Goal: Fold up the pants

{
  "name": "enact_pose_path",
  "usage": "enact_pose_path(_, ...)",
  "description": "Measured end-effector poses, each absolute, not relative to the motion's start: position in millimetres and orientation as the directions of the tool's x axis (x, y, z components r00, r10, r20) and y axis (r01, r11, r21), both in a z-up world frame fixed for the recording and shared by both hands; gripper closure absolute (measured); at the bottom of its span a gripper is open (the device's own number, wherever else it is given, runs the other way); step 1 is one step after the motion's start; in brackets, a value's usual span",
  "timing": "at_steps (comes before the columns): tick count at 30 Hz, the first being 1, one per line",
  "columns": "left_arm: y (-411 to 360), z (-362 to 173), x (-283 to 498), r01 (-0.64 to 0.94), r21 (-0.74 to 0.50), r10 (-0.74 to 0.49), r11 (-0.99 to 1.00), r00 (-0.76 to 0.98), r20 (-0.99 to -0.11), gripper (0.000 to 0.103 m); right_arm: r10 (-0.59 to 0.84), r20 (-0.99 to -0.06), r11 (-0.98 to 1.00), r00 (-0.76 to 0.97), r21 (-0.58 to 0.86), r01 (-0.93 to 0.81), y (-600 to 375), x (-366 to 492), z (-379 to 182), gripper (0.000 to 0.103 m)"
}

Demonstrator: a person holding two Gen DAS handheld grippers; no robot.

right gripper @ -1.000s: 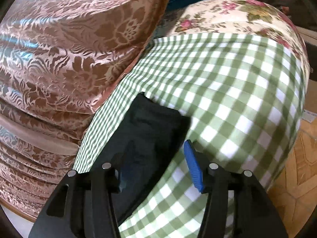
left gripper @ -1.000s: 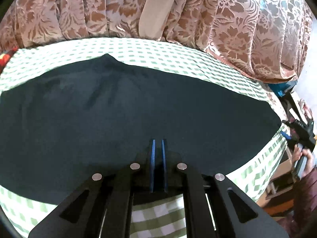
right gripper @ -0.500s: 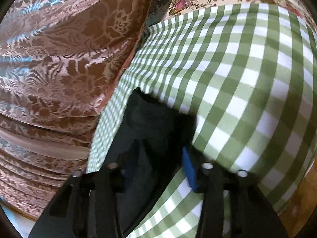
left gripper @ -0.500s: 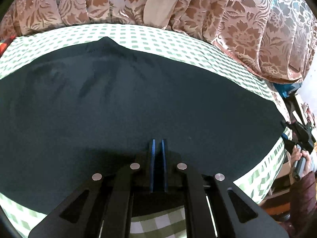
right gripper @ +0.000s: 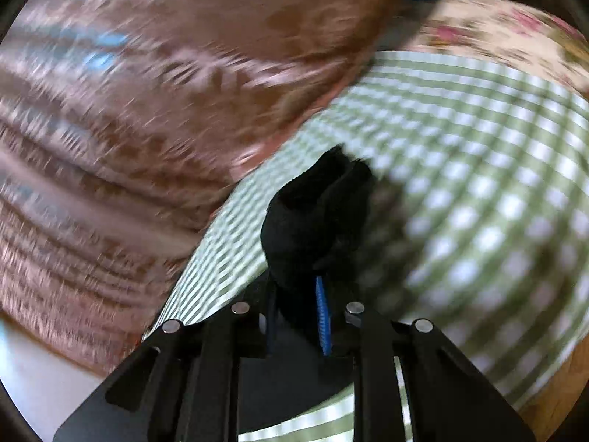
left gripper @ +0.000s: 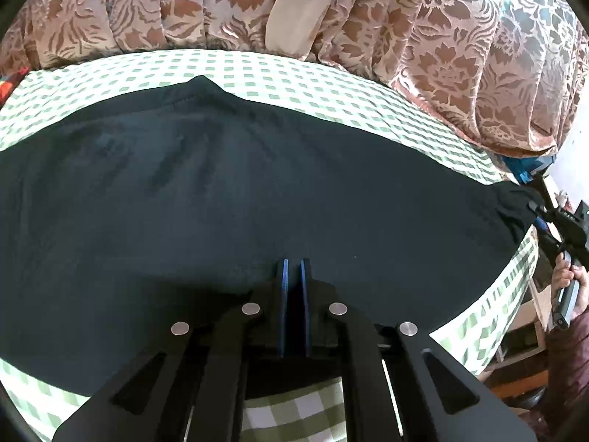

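The dark pants [left gripper: 257, 191] lie spread flat on the green checked cloth [left gripper: 294, 81], stretching ahead of the left gripper [left gripper: 293, 269], whose jaws are clenched on the near hem. At the far end, the right gripper [right gripper: 298, 287] is closing on a bunched black corner lifted between its jaws, floral curtain [right gripper: 129, 92] beyond.

Black pants [left gripper: 257, 199] on green-and-white checked sheet [left gripper: 279, 77]; brown curtain [left gripper: 441, 48] with flower pattern; cream pillow [right gripper: 489, 33] with pink flowers; black grippers, blue pads [left gripper: 282, 294]
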State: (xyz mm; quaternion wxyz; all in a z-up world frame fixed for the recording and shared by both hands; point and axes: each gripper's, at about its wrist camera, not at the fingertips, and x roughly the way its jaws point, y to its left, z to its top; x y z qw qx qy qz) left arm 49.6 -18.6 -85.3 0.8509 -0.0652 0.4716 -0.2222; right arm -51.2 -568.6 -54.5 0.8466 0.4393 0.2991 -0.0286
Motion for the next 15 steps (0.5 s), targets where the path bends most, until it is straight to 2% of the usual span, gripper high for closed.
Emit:
enact_pose_path(7, -1.9, -80.2, 50.2, 0.29, -0.442, -0.528, 0.849, 0.436, -0.729, 0.098, 0.443, -0.47, 0.699, 0.764, 0.714, 0.035, -452.8, -7.5, -17.0, 0.087)
enact_pose_path(12, 10.2, -73.7, 50.7, 0.282, -0.532, -0.6, 0.799, 0.432, -0.673, 0.098, 0.607, -0.491, 0.701, 0.626, 0.702, -0.129, -355.4, 21.3, -21.7, 0.087)
enact_pose_path(15, 18.1, -73.9, 53.7, 0.259, -0.591, -0.64, 0.764, 0.423, -0.642, 0.098, 0.656, -0.556, 0.72, 0.51, 0.664, -0.202, -289.9, 34.5, -40.2, 0.087)
